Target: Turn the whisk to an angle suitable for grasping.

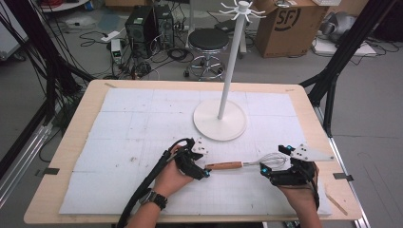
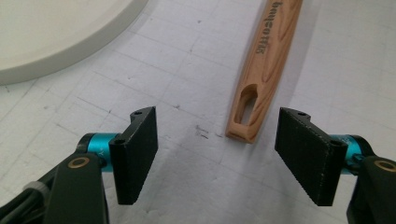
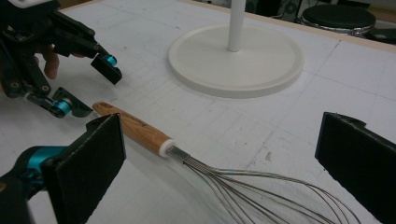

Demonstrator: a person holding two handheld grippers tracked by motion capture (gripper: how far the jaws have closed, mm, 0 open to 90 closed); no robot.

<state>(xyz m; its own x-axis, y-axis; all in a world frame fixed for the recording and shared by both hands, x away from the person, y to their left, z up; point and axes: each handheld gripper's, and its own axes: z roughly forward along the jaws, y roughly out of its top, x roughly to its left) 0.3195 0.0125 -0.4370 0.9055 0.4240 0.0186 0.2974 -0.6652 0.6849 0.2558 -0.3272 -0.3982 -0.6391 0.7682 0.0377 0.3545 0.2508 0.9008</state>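
Observation:
A whisk with a wooden handle [image 1: 223,166] and wire head [image 1: 273,160] lies flat on the white gridded mat, near the front. My left gripper [image 1: 205,172] is open at the handle's free end. In the left gripper view the slotted handle end [image 2: 243,126] lies between the two pads without touching either, nearer the right pad [image 2: 308,158]. My right gripper [image 1: 268,171] is open wide over the wire head. In the right gripper view the wires [image 3: 261,186] fan out between its pads, and the left gripper [image 3: 91,88] stands open beyond the handle [image 3: 140,130].
A white stand with a round base [image 1: 220,119] and tall pole [image 1: 230,61] rises behind the whisk, mid-table. The mat [image 1: 128,123] covers most of the wooden tabletop [image 1: 81,109]. Beyond the table are a stool [image 1: 208,40], a cardboard box [image 1: 290,26] and floor cables.

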